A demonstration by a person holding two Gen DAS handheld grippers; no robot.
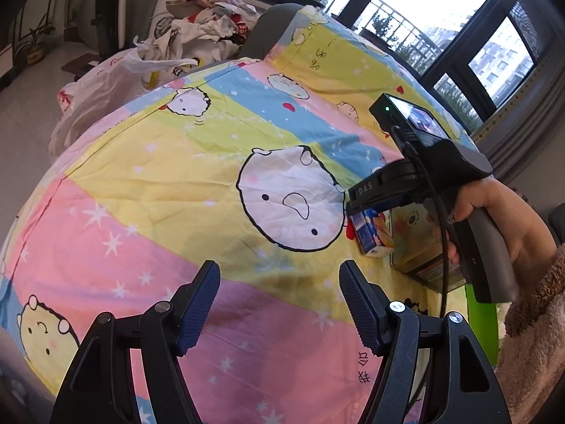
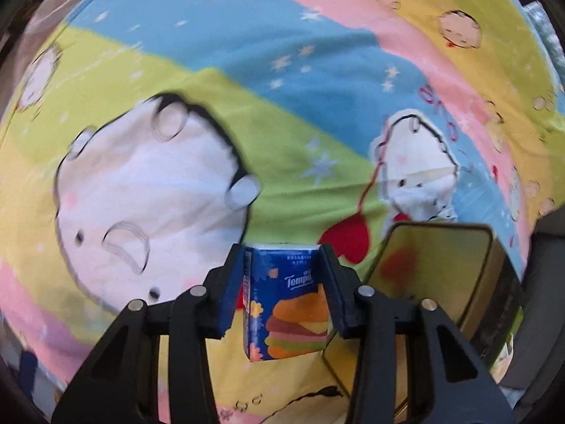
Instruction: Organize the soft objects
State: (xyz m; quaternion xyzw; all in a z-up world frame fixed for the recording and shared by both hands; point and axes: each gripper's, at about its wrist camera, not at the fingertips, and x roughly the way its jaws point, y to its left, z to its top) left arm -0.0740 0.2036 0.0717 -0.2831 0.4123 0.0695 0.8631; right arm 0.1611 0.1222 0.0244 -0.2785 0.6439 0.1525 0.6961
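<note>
Right tool [image 2: 280,289] pinches small blue paper tissue pack [image 2: 287,300] across its short side, long axis along the fingers, gold rectangular metal tin [image 2: 434,272] at its 3 o'clock on the striped cartoon-print bedsheet [image 2: 247,88]; left tool [image 1: 279,304] spread, empty.

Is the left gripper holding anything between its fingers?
No: the left gripper stands open over the bedsheet with nothing between its fingers.

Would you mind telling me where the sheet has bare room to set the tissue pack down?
The sheet lies bare left of the tissue pack, across the big white cartoon face and the pink stripe ahead of the left hand-held gripper. It is crowded on the right, where the tin stands close beside the pack.
</note>
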